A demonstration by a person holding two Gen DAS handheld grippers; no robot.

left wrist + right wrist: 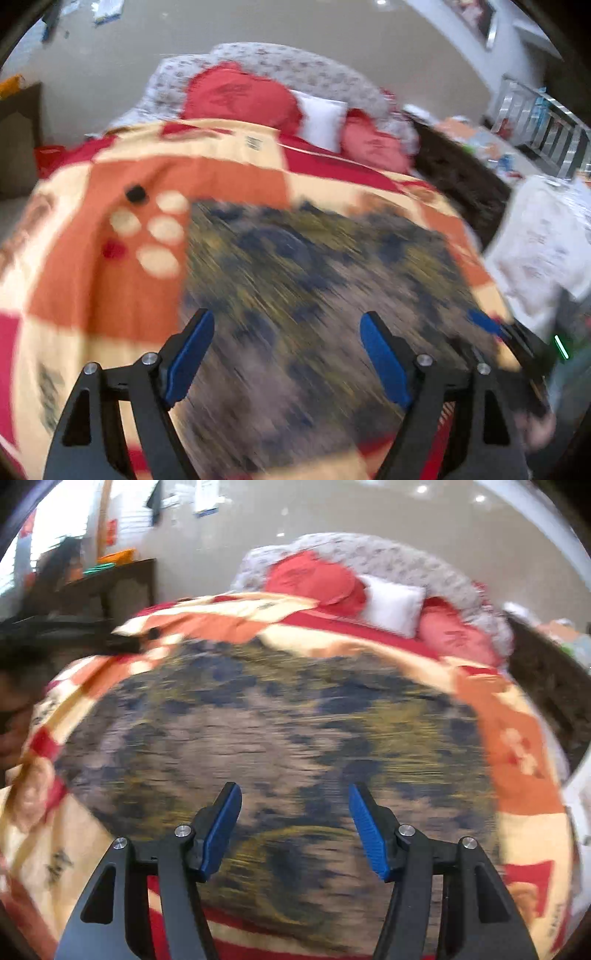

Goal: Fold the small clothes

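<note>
A small garment point(317, 280) with a brown, olive and dark blue pattern lies spread flat on the bed's orange, cream and red blanket point(110, 258). It is blurred by motion in both views. My left gripper point(287, 321) is open and empty, above the garment's near part. My right gripper point(294, 794) is also open and empty, above the same garment point(280, 731) near its near edge. The right gripper's blue tip point(487, 325) shows at the garment's right edge in the left wrist view. The left gripper shows as a dark shape point(74, 635) at far left in the right wrist view.
Red pillows point(240, 96) and a white pillow point(325, 118) lie at the bed's head against a patterned headboard point(295, 62). A white cloth pile point(543, 243) sits right of the bed. A dark cabinet point(110, 587) stands at the left. A small black object point(135, 193) lies on the blanket.
</note>
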